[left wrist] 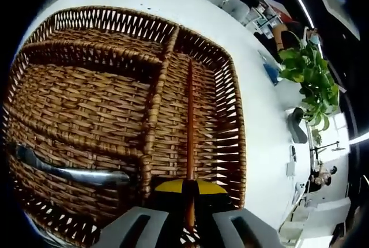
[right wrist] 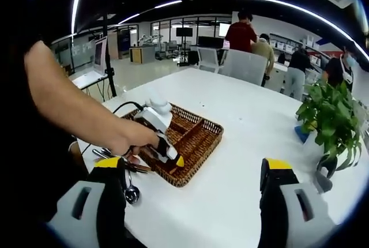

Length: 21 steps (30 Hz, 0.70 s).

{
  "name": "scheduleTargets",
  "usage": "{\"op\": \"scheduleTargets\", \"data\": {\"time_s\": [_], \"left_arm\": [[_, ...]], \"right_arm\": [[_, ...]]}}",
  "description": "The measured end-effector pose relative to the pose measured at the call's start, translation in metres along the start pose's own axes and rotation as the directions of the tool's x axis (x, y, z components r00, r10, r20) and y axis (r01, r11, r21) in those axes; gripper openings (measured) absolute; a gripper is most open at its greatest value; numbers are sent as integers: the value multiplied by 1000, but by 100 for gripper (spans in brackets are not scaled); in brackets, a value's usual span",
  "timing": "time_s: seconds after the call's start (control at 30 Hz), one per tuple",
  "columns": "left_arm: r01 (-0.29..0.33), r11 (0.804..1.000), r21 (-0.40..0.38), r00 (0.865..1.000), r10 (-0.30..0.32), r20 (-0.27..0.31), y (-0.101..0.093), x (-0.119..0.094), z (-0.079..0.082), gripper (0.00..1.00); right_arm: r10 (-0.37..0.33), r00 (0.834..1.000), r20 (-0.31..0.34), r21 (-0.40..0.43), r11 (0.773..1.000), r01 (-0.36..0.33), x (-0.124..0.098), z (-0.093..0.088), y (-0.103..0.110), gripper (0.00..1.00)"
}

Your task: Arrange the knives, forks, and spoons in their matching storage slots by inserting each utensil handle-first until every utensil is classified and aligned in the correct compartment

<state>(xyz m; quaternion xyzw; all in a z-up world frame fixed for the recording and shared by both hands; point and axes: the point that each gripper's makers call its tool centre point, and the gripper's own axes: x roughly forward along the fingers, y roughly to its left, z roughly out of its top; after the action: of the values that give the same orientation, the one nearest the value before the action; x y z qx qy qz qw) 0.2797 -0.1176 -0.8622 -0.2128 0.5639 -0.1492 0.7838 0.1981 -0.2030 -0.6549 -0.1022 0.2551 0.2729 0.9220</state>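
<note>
One slim wooden-handled utensil [left wrist: 189,138], stiff, light and best pinched at its handle, we hold clenched in our left hand-held gripper [left wrist: 188,225] at lower centre, over the wicker tray's [left wrist: 230,115] right-hand slot, our right hand-held gripper [right wrist: 190,202] spread empty.

left tongs [left wrist: 189,225]: grey jaws, yellow tips | right tongs [right wrist: 192,170]: grey-black, yellow tips | forearm [right wrist: 69,101] bare
</note>
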Motion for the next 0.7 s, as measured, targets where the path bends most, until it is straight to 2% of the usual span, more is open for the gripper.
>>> {"op": "scheduleTargets", "data": {"time_s": [0.17, 0.2, 0.27, 0.33, 0.37, 0.43, 0.5, 0.53, 0.57, 0.6, 0.63, 0.67, 0.7], "left_arm": [[33, 999, 17, 999, -33, 10, 0, -2, 1, 5], [36, 999, 9, 999, -36, 17, -2, -3, 1, 8], [63, 998, 6, 997, -63, 36, -10, -6, 5, 21], [89, 995, 42, 994, -92, 61, -20, -11, 9, 33], [78, 995, 67, 992, -84, 94, -21, -15, 16, 36], [82, 993, 86, 989, -92, 120, -26, -25, 24, 43], [103, 984, 146, 976, -129, 174, -34, -37, 37, 57], [115, 977, 181, 968, -150, 199, -38, -43, 43, 65], [140, 963, 232, 954, -194, 229, -44, -49, 51, 72], [113, 936, 333, 950, -200, 239, -43, -54, 56, 81], [88, 912, 401, 950, -198, 242, -41, -58, 58, 94], [70, 887, 456, 946, -204, 251, -38, -62, 61, 100], [50, 860, 508, 941, -210, 264, -33, -71, 63, 99]], "right_arm": [[0, 1000, -8, 2, 1000, 0, 1, -3, 2, 99], [2, 1000, -6, 1, 1000, -2, 2, -2, 3, 99], [5, 1000, -3, -1, 1000, -5, 4, 0, 4, 99], [10, 1000, 0, -6, 1000, -10, 6, 3, 7, 99], [12, 1000, 2, -9, 1000, -12, 7, 4, 8, 99], [18, 1000, 5, -17, 1000, -17, 7, 6, 10, 99], [20, 1000, 9, -21, 1000, -20, 7, 8, 11, 99], [21, 1000, 11, -21, 1000, -21, 7, 8, 11, 99], [22, 1000, 12, -20, 1000, -22, 8, 8, 11, 99], [25, 1000, 13, -20, 999, -24, 8, 8, 13, 99], [27, 1000, 12, -22, 999, -27, 10, 7, 14, 99], [30, 1000, 9, -24, 999, -29, 11, 7, 15, 99], [35, 999, 8, -26, 999, -34, 13, 7, 17, 99]]}}
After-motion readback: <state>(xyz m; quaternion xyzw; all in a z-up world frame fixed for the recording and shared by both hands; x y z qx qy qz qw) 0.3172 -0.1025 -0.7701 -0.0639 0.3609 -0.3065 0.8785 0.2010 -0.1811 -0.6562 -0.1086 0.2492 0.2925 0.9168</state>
